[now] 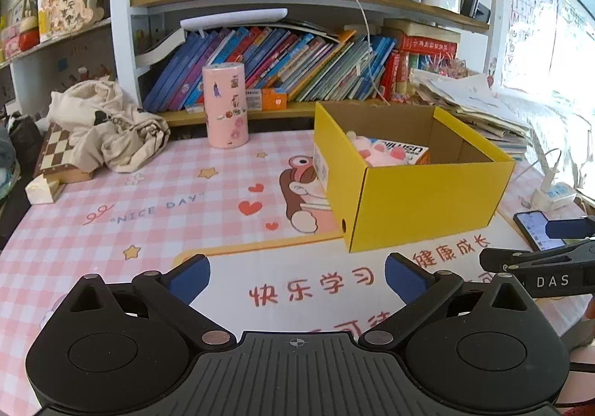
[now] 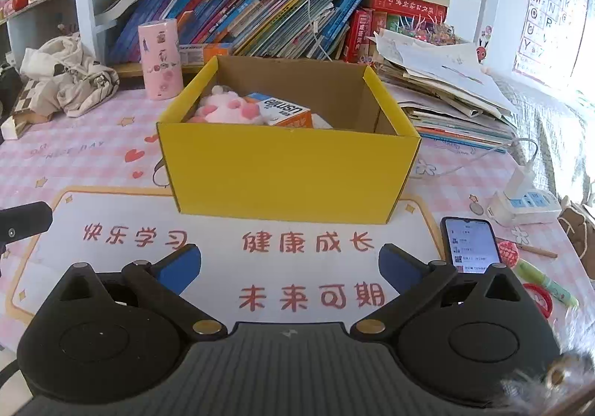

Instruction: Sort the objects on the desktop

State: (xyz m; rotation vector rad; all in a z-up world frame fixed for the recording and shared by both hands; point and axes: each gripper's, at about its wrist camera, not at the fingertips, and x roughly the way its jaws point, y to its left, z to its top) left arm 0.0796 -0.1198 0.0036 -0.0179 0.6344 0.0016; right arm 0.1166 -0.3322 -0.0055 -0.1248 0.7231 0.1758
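A yellow cardboard box (image 2: pixel 290 174) stands on the pink checked desk mat (image 2: pixel 93 133). Inside lie a pink plush toy (image 2: pixel 227 107) and an orange-and-white carton (image 2: pixel 284 112). From the left wrist view the box (image 1: pixel 420 200) sits to the right, the plush (image 1: pixel 375 152) visible within. My left gripper (image 1: pixel 297 276) is open over the printed mat, nothing between its blue pads. My right gripper (image 2: pixel 290 267) is open too, in front of the box, empty. The right gripper's arm shows at the left view's right edge.
A pink sticker-covered cylinder (image 2: pixel 160 58) stands behind the box at left. A phone (image 2: pixel 470 243) with lit screen lies right of my right gripper, beside a power strip (image 2: pixel 524 205), pens and a red ring. Cloth bag (image 1: pixel 108 125), chessboard box, paper stack (image 2: pixel 446 92), bookshelf behind.
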